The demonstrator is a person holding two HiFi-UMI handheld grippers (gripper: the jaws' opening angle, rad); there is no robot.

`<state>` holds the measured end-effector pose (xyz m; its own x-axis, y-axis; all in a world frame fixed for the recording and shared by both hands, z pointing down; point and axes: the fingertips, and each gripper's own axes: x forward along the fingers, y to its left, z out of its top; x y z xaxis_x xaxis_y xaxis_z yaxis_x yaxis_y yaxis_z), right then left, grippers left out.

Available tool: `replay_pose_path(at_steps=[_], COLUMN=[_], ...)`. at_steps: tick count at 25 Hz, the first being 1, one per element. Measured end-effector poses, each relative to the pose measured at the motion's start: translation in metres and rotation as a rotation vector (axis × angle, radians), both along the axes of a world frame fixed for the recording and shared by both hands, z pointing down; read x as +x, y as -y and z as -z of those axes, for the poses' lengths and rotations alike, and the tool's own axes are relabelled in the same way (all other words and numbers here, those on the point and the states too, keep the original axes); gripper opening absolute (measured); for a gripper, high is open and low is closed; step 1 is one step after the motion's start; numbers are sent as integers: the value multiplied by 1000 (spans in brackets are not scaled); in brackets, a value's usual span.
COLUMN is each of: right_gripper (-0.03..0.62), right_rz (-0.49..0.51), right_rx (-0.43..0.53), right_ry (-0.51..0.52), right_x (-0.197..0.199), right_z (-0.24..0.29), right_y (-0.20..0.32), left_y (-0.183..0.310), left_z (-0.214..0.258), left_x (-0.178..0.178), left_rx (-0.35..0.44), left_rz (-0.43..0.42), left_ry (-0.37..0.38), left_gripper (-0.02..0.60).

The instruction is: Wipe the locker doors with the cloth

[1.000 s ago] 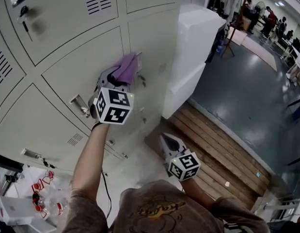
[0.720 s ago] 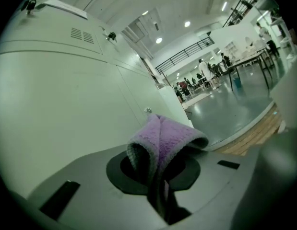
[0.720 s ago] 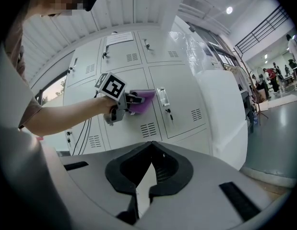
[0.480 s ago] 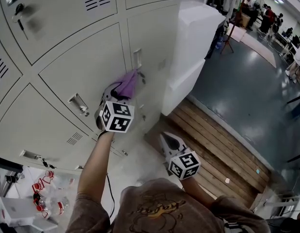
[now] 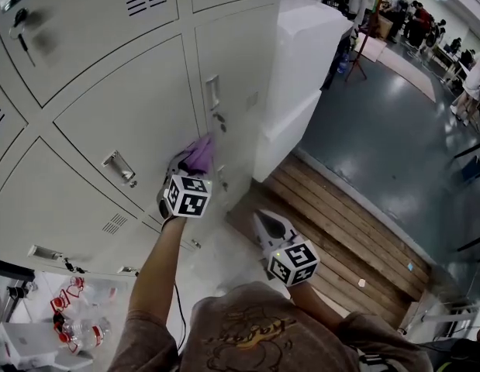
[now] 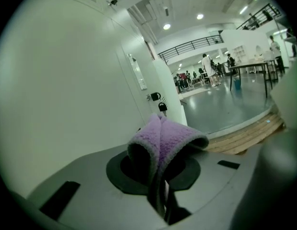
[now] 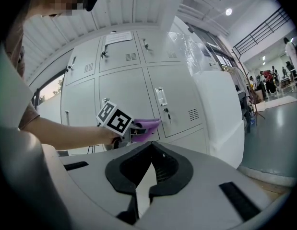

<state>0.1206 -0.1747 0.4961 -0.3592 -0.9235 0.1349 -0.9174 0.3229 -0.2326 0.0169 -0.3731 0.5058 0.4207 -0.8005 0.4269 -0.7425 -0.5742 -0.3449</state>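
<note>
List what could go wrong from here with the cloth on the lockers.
1. The cloth sits close to a key hanging in a lock. It could snag on the key and tug it.
2. The left gripper pinches only a fold of the cloth, so rubbing against the door might pull the cloth loose.

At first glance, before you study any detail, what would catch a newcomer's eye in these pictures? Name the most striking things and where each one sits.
The purple cloth stands out most, pinched in the left gripper and held up to the grey locker doors. The right gripper hangs lower with nothing in its jaws, near the wooden planks on the floor to the lockers' right.
</note>
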Motion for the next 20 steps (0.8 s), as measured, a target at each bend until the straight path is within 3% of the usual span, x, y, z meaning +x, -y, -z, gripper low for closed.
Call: replay_pose_path(at_steps=[4, 12, 20], right_gripper=[-3, -3, -3], right_rz=[-17, -19, -24], right_rx=[-4, -7, -5], right_ry=[-2, -4, -9], right_x=[5, 3, 4], right_z=[-1, -1, 0], right_y=[-3, -6, -7], left_y=[-1, -13, -29], left_z=[-22, -71, -65], left_x=[-2, 0, 4], left_rx=[-58, -188, -201], left_rz=[5, -21, -59], left_ry=[-42, -18, -65], left_gripper=[38, 38, 38])
